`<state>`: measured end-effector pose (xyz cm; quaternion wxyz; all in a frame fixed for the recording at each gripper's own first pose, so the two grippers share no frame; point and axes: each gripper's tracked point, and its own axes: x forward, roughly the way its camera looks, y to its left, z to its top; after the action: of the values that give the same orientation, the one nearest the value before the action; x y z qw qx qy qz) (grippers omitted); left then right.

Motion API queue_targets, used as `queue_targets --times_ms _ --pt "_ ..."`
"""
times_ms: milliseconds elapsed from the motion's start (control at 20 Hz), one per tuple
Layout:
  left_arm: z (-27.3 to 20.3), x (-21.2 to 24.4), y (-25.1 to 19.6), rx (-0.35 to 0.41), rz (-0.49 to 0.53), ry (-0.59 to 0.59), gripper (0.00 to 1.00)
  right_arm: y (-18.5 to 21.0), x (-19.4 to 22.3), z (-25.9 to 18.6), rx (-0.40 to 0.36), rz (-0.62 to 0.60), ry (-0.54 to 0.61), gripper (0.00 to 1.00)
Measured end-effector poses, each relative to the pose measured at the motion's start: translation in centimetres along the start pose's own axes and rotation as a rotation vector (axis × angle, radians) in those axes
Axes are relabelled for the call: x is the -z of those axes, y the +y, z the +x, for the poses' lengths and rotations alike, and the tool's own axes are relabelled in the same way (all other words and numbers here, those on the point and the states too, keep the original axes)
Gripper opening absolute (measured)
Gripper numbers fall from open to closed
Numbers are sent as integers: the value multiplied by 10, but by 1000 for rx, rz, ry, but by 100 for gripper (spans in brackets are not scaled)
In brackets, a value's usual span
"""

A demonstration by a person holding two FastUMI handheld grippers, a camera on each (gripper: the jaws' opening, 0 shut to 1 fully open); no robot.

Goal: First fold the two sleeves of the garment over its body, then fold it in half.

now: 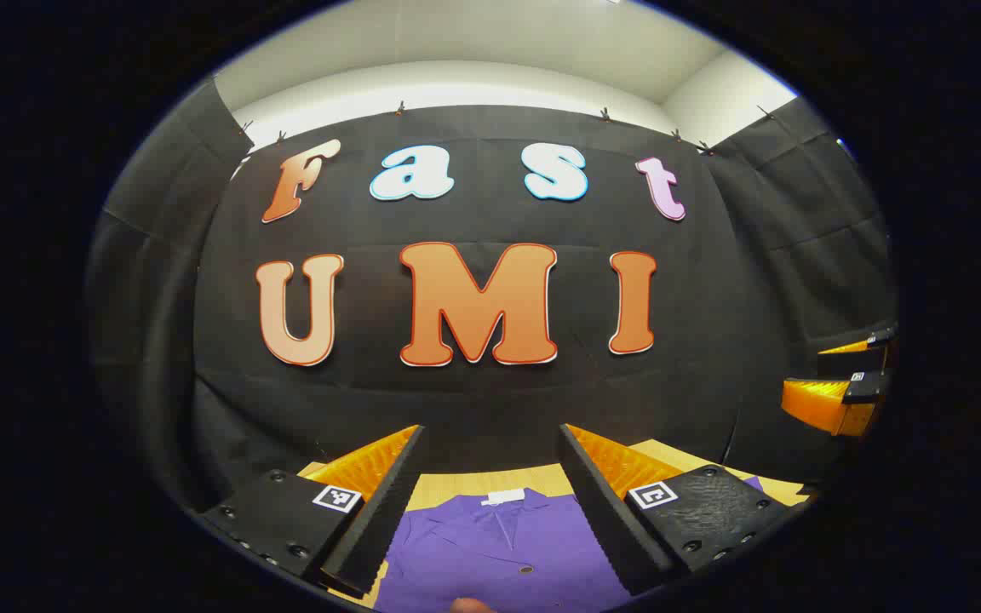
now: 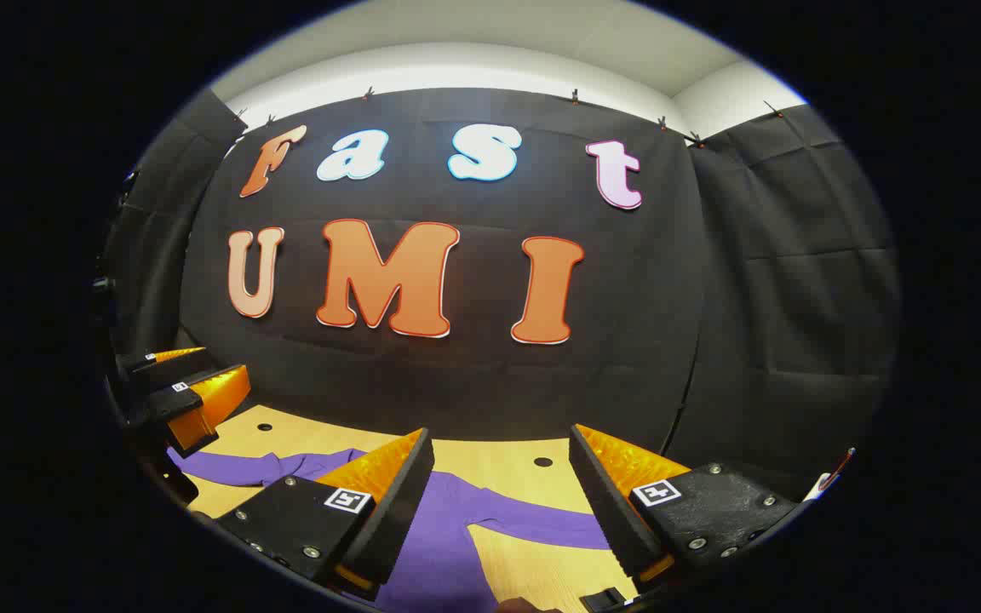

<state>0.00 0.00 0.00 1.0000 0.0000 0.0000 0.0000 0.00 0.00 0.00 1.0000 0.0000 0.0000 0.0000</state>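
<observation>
Plainly, the garment (image 1: 499,545), a purple shirt, is laid flat on the worktop (image 2: 507,464) with its collar toward the far wall. In the right gripper view one sleeve (image 2: 533,515) is seen stretched out sideways across the wood, and another purple stretch (image 2: 243,466) runs off to the left; neither sleeve is judged to be folded over the body yet. A button is made out on the front in the left gripper view.

The left tool (image 1: 490,502) is held above the collar area with its jaws apart and nothing between them. The right tool (image 2: 499,511) is held over the shoulder and sleeve, likewise parted and empty. Each tool is also caught at the edge of the other's view, raised off the cloth.

Trouble could come if only the top layer of a sleeve is pinched, since the cloth would then be dragged and the body wrinkled or pulled askew. A grasp taken too near the shoulder could leave the cuff trailing.

The lower body and hem are cut off below both views, and the sleeve ends cannot be made out.
</observation>
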Motion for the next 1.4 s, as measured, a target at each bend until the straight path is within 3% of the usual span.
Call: queue_targets --times_ms 200,500,650,700,750,850,1150,1200,1300,1350,1400 --pt "-3 -8 2 -115 -24 0 100 5 -2 13 -106 14 -7 96" --pt "-10 -1 -19 -162 12 44 98 2 13 22 -191 41 15 96" --pt "-16 0 -26 -171 5 49 98 -7 8 26 -193 48 -1 96" --pt "-17 -2 -28 -173 12 47 98 -9 6 28 -193 56 -7 100" --pt "-16 -2 -31 -172 21 44 98 -10 7 28 -190 61 -9 96" --pt "-14 -9 -38 -163 26 17 98 -15 9 28 -183 56 -9 100" --pt "-14 -15 -51 -143 52 -15 100 -23 14 28 -168 59 -4 95" --pt "-13 -15 -52 -141 54 -12 100 -25 15 29 -163 54 -2 100" --pt "-13 -14 -55 -139 60 -6 98 -25 19 28 -166 52 6 96" --pt "-13 -12 -55 -140 63 -2 100 -26 22 29 -171 54 12 100" --pt "-15 -12 -55 -144 66 2 98 -27 25 30 -171 54 17 96"
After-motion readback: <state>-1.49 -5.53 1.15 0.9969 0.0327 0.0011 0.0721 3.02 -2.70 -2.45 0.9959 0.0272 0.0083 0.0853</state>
